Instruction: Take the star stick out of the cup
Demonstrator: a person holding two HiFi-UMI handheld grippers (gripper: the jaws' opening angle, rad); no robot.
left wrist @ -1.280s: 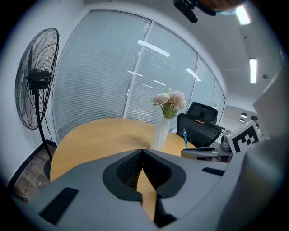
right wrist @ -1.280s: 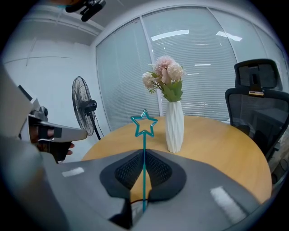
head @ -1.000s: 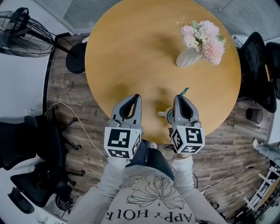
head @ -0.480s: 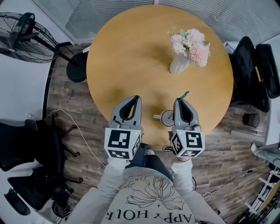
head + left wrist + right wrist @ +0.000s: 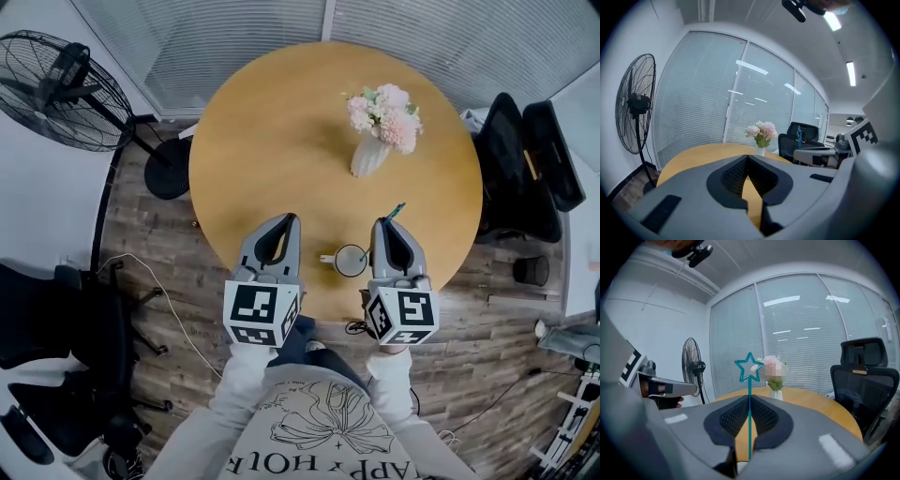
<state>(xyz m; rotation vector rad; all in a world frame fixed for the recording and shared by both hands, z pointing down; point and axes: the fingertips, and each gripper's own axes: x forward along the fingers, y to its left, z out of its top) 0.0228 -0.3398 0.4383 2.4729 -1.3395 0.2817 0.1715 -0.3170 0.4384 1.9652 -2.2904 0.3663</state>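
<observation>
Right claw [image 5: 750, 398] pinches the slim teal star stick [image 5: 749, 386], apparently clear beside the white cup [image 5: 351, 260]; left claw [image 5: 747, 157] closed, empty.

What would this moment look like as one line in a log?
right claw: shut on star stick | left claw: shut, empty | cup: on table

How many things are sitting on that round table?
2: a vase of pink flowers toward the far side, and a cup near the front edge. None appear hidden.
</observation>
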